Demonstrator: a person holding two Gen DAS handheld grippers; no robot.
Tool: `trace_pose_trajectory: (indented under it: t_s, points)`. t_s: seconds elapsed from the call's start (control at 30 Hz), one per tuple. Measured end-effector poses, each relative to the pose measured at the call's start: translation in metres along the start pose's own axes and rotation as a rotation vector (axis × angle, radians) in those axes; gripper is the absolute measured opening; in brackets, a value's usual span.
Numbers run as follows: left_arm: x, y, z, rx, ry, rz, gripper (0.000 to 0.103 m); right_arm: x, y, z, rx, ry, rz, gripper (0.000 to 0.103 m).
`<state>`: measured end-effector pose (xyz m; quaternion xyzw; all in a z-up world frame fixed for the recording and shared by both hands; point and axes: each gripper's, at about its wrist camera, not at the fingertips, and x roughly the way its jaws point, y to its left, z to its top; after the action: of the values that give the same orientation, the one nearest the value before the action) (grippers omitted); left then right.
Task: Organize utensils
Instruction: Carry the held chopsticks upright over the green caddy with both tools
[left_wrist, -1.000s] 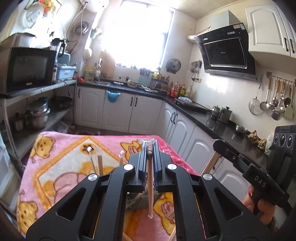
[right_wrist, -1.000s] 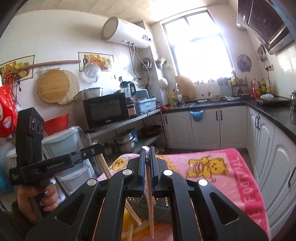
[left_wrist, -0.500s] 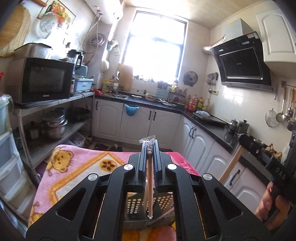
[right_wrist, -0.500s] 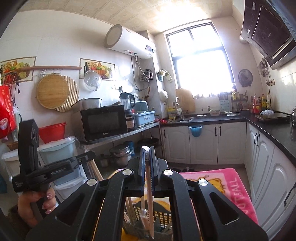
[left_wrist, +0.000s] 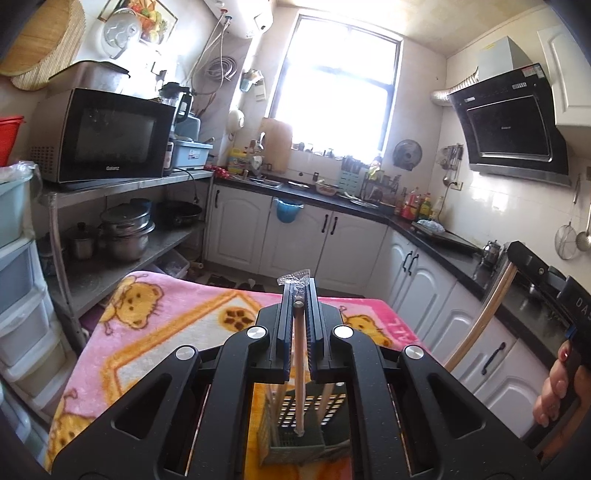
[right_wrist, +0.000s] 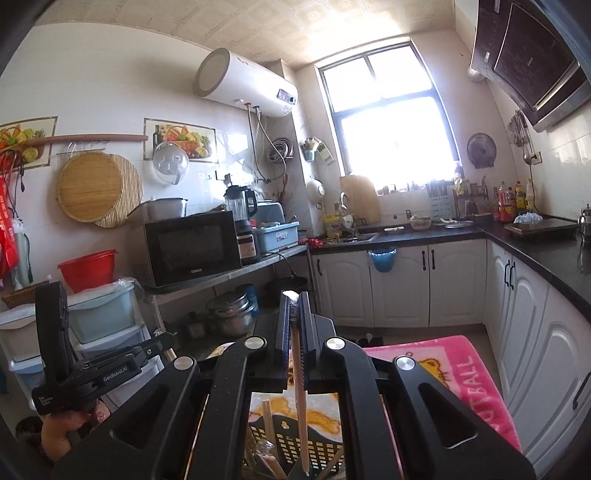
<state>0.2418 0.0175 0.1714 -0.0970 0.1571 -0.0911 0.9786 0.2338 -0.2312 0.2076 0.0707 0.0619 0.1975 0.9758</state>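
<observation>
Kitchen cabinets and a pink blanket fill my view. My left gripper is clamped on a chopstick whose long axis hangs down over the slotted basket. My right gripper pinches another chopstick, also pointing down into the basket. Black gripper frames hide most of the basket, so I cannot count the sticks inside.

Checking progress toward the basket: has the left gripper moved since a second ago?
Yes. The left gripper, shut on a chopstick, now hangs over the basket on the blanket.
</observation>
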Motion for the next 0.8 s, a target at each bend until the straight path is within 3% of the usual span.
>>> trace_pose_trajectory:
  t_s: [0.8]
  points:
    - [0.032,0.000,-0.046,0.011,0.067,-0.019,0.004,0.037,-0.011,-0.050,0.038,0.064,-0.023,0.005]
